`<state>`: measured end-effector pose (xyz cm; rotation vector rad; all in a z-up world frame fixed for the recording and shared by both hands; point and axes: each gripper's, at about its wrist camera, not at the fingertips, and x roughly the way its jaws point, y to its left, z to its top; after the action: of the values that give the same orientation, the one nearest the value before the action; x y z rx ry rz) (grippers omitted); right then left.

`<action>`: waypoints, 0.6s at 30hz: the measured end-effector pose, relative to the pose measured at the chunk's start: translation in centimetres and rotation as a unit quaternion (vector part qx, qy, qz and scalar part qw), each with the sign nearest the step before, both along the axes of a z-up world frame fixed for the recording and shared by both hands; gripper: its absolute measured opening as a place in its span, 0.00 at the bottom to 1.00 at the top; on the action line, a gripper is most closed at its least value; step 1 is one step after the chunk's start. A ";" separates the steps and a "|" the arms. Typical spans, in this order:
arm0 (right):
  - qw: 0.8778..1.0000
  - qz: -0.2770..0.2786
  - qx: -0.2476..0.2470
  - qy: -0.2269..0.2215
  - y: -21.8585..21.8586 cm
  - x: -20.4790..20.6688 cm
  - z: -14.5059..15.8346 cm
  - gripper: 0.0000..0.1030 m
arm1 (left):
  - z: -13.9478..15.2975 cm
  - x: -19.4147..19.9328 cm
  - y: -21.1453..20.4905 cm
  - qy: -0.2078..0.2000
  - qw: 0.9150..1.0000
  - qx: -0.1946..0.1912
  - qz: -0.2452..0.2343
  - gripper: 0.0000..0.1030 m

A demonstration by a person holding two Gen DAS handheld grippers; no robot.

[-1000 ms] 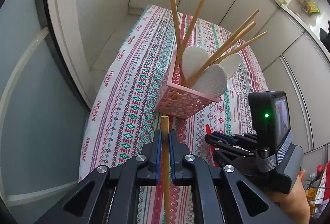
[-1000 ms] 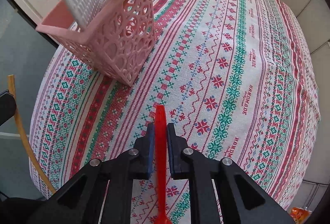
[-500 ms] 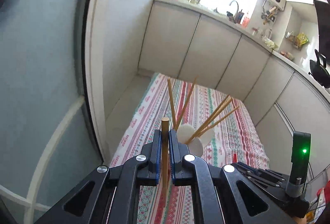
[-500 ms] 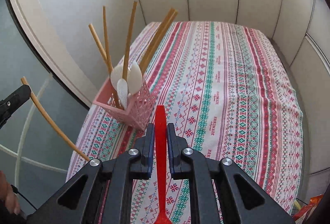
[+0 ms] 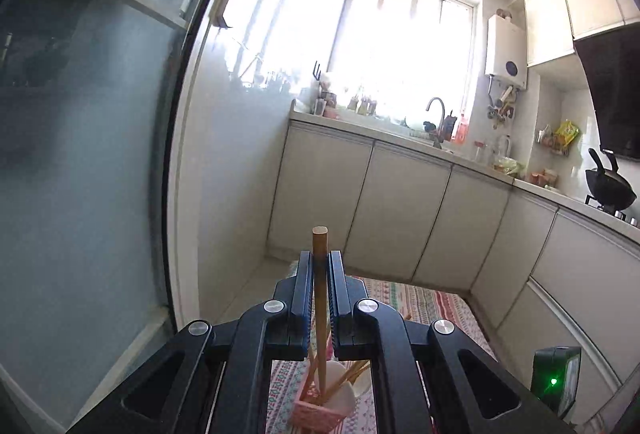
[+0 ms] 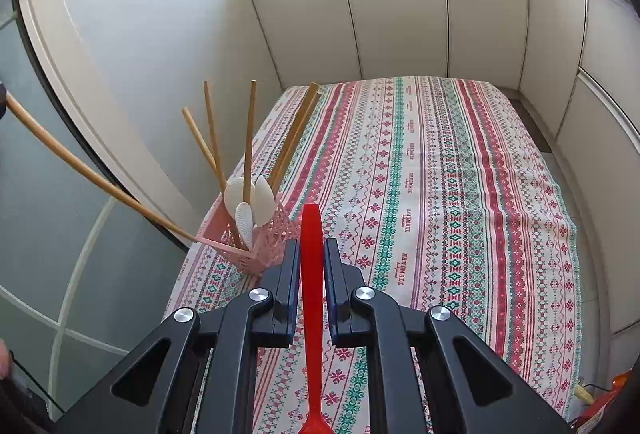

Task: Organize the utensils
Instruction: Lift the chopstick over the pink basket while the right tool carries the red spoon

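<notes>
Both grippers I run are clamped: left gripper [image 5: 320,270] pinches a wooden chopstick [image 5: 319,282] above the pink basket [image 6: 256,252], right gripper [image 6: 311,266] pinches a red utensil [image 6: 312,298] just beside it.

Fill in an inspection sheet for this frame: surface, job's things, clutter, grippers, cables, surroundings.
Surface: table under a patterned tablecloth, mostly bare.
Job's things: pink basket at the table's left edge, holding wooden chopsticks and white spoons; one wooden chopstick and a red utensil are in the grippers.
Clutter: nothing seen on the table.
Grippers: left gripper shut on the wooden chopstick, whose lower end reaches the basket; right gripper shut on the red utensil.
Cables: nothing seen.
Surroundings: white cabinets, window, tap, black pan.
</notes>
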<state>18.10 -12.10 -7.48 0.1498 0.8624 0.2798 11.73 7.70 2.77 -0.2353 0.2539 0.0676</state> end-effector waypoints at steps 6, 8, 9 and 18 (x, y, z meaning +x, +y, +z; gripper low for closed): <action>1.000 -0.004 0.001 0.001 -0.8 0.0 -0.2 0.11 | -2.1 3.3 -1.9 0.022 0.999 0.034 -0.009 0.06; 1.000 -0.006 0.004 0.000 -1.1 -0.1 -0.1 0.12 | -3.0 4.3 -2.5 0.034 0.998 0.047 -0.008 0.06; 1.000 -0.006 0.005 0.000 -1.2 -0.1 -0.1 0.12 | -3.5 4.8 -2.7 0.040 0.998 0.052 -0.009 0.06; 1.000 -0.015 0.010 -0.006 -2.0 -0.2 0.2 0.12 | -7.3 8.7 -4.0 0.109 0.991 0.061 -0.049 0.09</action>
<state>17.92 -14.12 -7.32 0.1799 0.8446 0.2602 20.40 3.75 -4.54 -0.0925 0.4779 0.0105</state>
